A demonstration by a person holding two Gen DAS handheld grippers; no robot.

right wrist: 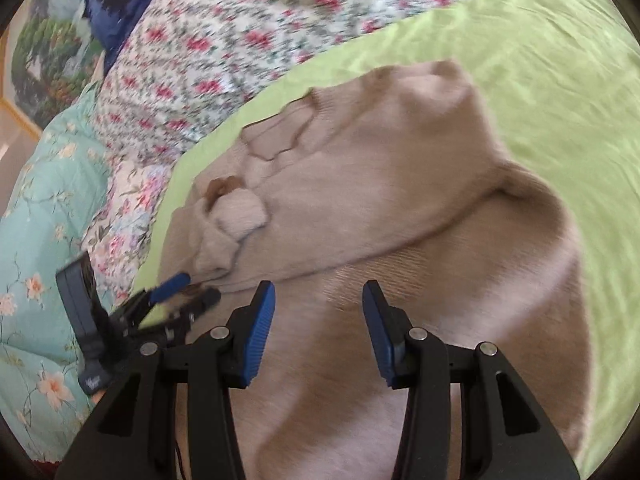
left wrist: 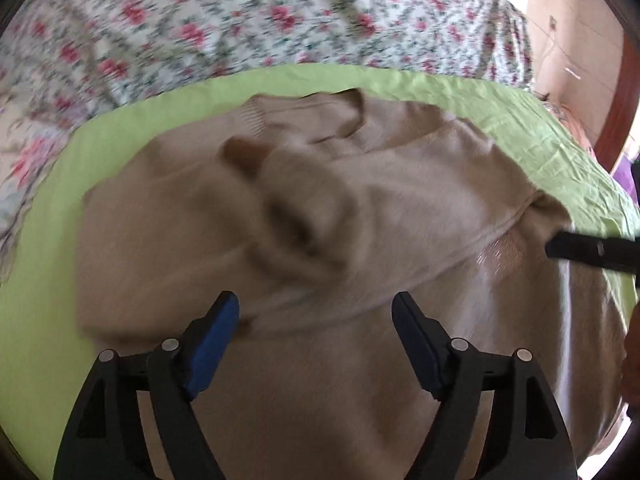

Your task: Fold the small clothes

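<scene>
Left wrist view: my left gripper (left wrist: pixel 316 312) hangs over the sweater (left wrist: pixel 360 200), jaws released, cloth below them and on to 12 o'clock. My right gripper (right wrist: pixel 318 304) also stands parted and empty above the sweater, which lies on the green sheet (right wrist: pixel 560 80).

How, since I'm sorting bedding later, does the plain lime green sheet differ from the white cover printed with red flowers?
The lime green sheet is plain; the white flowered cover is patterned. The sheet lies under the beige knitted sweater; the cover lies beyond the sheet's far edge. Both are bedding fabric.
</scene>
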